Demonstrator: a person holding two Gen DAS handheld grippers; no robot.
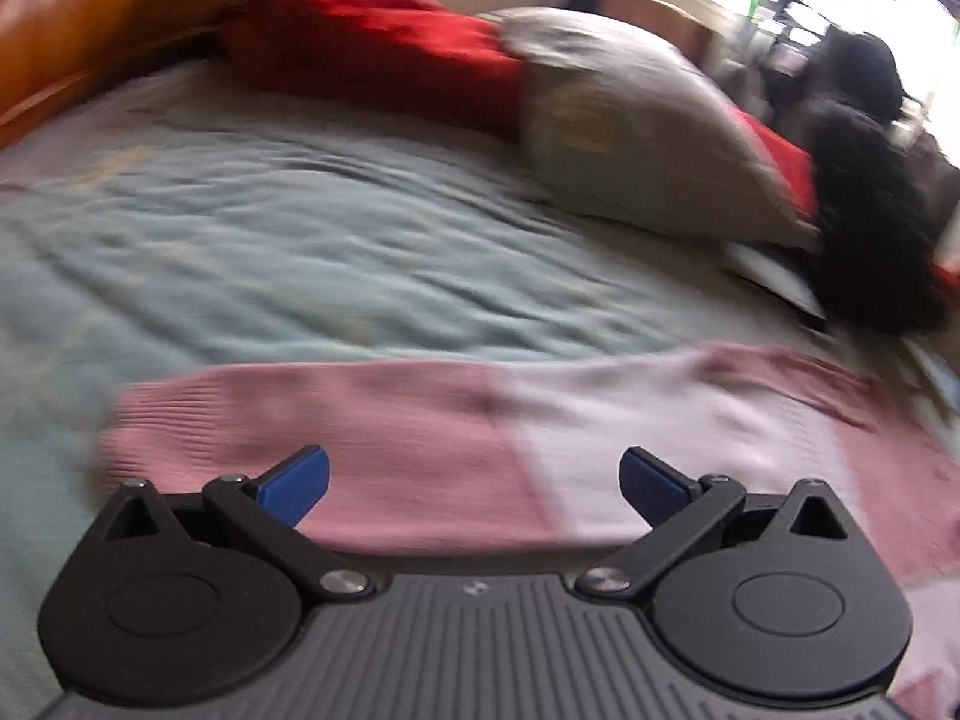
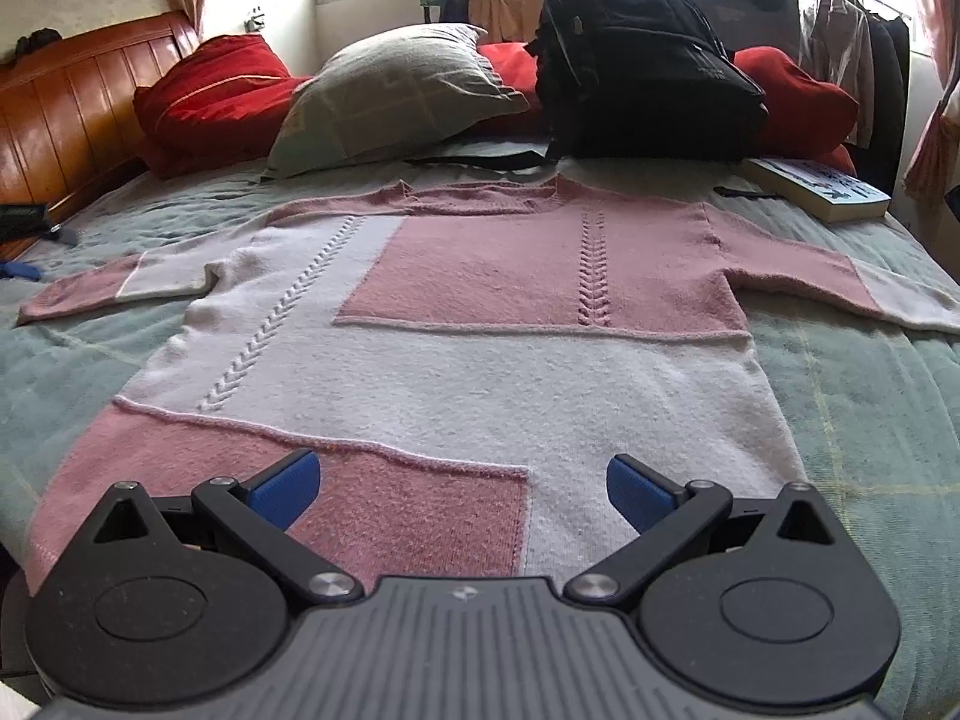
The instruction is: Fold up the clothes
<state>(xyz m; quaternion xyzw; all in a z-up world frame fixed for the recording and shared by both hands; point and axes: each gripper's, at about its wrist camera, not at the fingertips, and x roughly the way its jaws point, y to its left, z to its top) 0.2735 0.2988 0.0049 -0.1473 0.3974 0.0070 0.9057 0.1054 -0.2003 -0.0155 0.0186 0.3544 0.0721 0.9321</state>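
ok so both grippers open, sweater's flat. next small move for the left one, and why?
Probably lower the left hand-held gripper onto the pink sleeve and close on it, ready to fold it inward. It hovers open right over that sleeve, and the pink-and-white sweater lies spread flat, sleeves out, unfolded. The left view is blurred, so contact is unclear.

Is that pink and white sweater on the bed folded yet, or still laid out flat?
Spread flat. The sweater lies open on the bed, both sleeves stretched out sideways, no part doubled over.
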